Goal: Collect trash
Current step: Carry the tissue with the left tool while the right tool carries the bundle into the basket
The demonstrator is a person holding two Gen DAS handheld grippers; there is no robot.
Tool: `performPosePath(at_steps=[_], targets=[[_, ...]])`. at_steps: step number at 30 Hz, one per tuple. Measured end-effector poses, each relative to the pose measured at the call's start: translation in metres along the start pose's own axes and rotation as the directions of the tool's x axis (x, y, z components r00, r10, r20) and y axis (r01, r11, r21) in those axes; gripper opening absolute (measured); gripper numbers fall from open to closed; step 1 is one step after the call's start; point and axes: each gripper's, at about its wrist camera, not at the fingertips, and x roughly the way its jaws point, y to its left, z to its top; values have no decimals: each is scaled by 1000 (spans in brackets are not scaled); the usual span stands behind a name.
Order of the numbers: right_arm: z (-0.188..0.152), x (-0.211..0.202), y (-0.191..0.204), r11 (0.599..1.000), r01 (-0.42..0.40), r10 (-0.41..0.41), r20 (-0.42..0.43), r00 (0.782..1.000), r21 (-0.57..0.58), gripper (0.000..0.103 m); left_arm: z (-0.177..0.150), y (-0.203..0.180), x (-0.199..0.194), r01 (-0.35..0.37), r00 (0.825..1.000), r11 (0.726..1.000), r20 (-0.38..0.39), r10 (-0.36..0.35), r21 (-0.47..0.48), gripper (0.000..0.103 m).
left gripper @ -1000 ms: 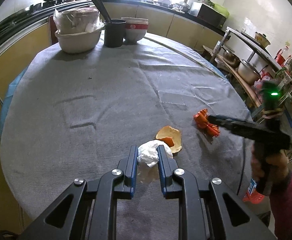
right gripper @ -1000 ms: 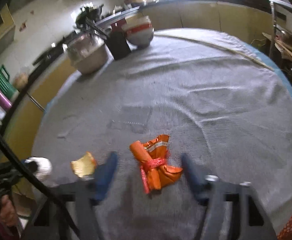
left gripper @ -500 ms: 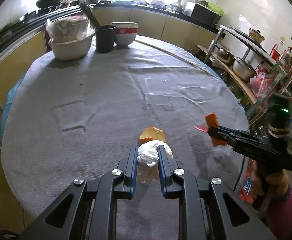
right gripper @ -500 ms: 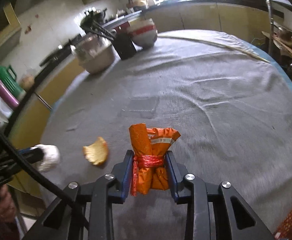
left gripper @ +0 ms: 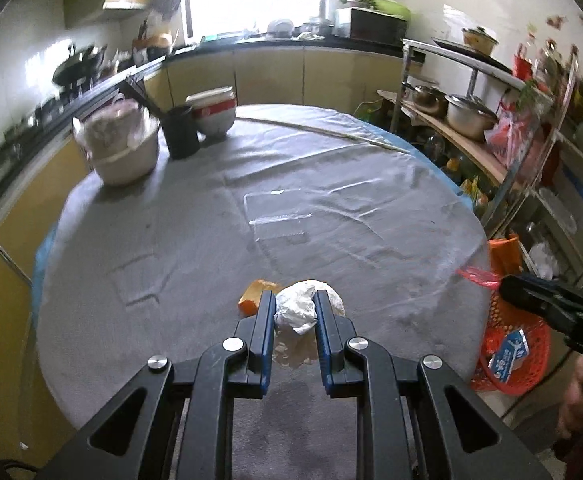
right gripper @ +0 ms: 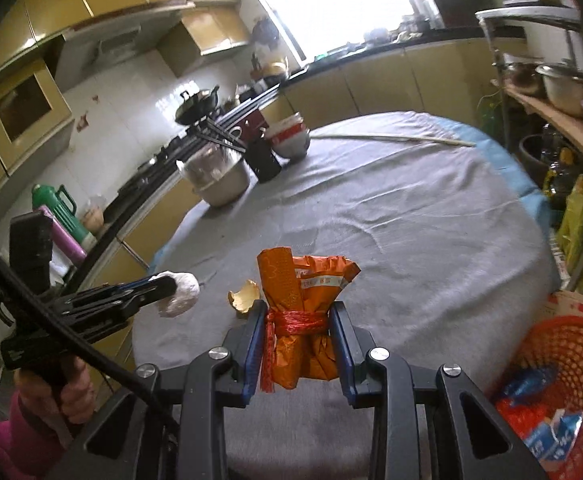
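Note:
My left gripper (left gripper: 293, 304) is shut on a crumpled white tissue (left gripper: 297, 307) and holds it above the near part of the round table (left gripper: 195, 240); it also shows in the right wrist view (right gripper: 179, 288). My right gripper (right gripper: 297, 320) is shut on an orange wrapper bundle (right gripper: 299, 308) tied with red string, lifted off the table. Its tip shows in the left wrist view (left gripper: 507, 284) with the wrapper (left gripper: 501, 254). An orange peel (left gripper: 253, 294) lies on the cloth just beyond the tissue, also in the right wrist view (right gripper: 243, 294). A red mesh trash basket (right gripper: 563, 364) stands beside the table at right (left gripper: 519, 344).
At the table's far side stand a covered pot (left gripper: 121, 148), a black cup with chopsticks (left gripper: 179, 130) and stacked bowls (left gripper: 213, 114). A clear plastic lid (left gripper: 275, 214) lies mid-table. A metal shelf with pots (left gripper: 467, 116) stands at right. Kitchen counters run behind.
My right gripper closed on the orange wrapper and lifted it off the table towards the right edge. My left gripper kept the tissue and rose a little.

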Motion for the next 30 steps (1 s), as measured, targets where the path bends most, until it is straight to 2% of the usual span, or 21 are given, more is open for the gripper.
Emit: performPosePath(at_steps=[14, 22, 30], targets=[[-24, -76, -34, 994, 80, -88, 104, 991, 74, 34, 4, -79, -22, -77, 995, 976, 75, 63, 204, 20], [-32, -93, -60, 985, 115, -130, 120, 984, 130, 34, 1, -110, -16, -57, 998, 961, 48, 46, 269, 20], [-42, -108, -90, 968, 148, -174, 116, 978, 201, 35, -2, -143, -4, -7, 1000, 945, 9, 5, 327, 20]])
